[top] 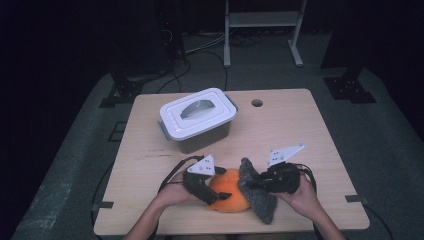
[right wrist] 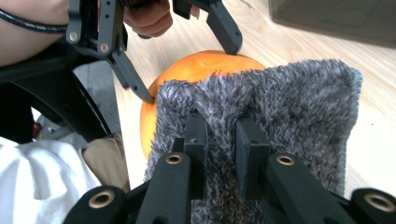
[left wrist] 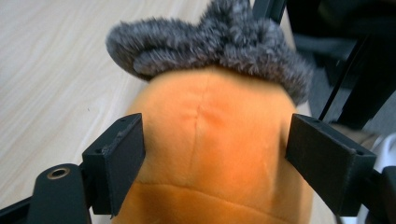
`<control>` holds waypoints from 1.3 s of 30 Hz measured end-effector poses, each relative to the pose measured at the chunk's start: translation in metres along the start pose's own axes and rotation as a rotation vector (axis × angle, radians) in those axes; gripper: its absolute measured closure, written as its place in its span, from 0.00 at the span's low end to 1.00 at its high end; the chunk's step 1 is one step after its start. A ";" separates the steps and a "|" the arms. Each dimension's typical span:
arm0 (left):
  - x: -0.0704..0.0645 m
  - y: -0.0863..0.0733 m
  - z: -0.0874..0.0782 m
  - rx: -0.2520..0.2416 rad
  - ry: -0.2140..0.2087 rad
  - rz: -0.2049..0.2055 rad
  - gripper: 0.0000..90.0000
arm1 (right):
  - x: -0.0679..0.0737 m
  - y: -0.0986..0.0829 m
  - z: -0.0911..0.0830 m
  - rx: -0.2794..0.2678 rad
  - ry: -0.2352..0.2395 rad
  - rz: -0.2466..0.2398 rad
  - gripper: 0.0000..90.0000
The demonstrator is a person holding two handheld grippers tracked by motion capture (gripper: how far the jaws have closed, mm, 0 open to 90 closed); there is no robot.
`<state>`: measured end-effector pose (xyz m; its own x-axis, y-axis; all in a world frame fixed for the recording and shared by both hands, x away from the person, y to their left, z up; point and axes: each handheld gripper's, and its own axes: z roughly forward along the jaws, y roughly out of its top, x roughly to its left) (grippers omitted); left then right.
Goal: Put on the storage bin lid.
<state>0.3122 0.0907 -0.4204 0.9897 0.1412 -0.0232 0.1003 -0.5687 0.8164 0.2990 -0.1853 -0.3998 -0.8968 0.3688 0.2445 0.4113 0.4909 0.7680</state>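
Note:
An orange plush toy (top: 231,196) with a grey furry part (top: 260,200) lies near the table's front edge. My left gripper (top: 221,183) straddles the orange body (left wrist: 210,140), and both pads press its sides. In the right gripper view its fingertips (right wrist: 232,43) touch the orange body (right wrist: 196,67). My right gripper (top: 246,186) comes in from the right. Its jaws (right wrist: 218,140) are pinched on a fold of the grey fur (right wrist: 289,102). A hand holds each gripper.
A grey storage box with a latched white lid (top: 197,119) stands behind the toy, left of centre. The wooden table (top: 295,135) has a cable hole (top: 257,103) at the back. Dark stands and cables sit on the floor beyond.

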 end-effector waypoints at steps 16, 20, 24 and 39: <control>0.011 -0.014 -0.010 0.002 -0.010 -0.050 0.25 | -0.007 -0.007 -0.006 -0.039 -0.002 0.048 0.85; 0.011 -0.017 -0.011 -0.004 -0.012 -0.055 0.25 | -0.010 -0.011 -0.001 -0.018 0.013 0.052 0.85; 0.013 -0.020 -0.013 -0.003 -0.015 -0.067 0.25 | -0.021 -0.021 -0.004 0.005 -0.008 0.096 0.85; 0.017 -0.025 -0.018 -0.004 -0.019 -0.089 0.24 | -0.025 -0.025 -0.002 0.023 -0.004 0.121 0.85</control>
<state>0.3248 0.1217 -0.4312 0.9787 0.1754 -0.1070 0.1876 -0.5510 0.8132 0.3109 -0.2087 -0.4241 -0.8399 0.4293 0.3322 0.5201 0.4611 0.7190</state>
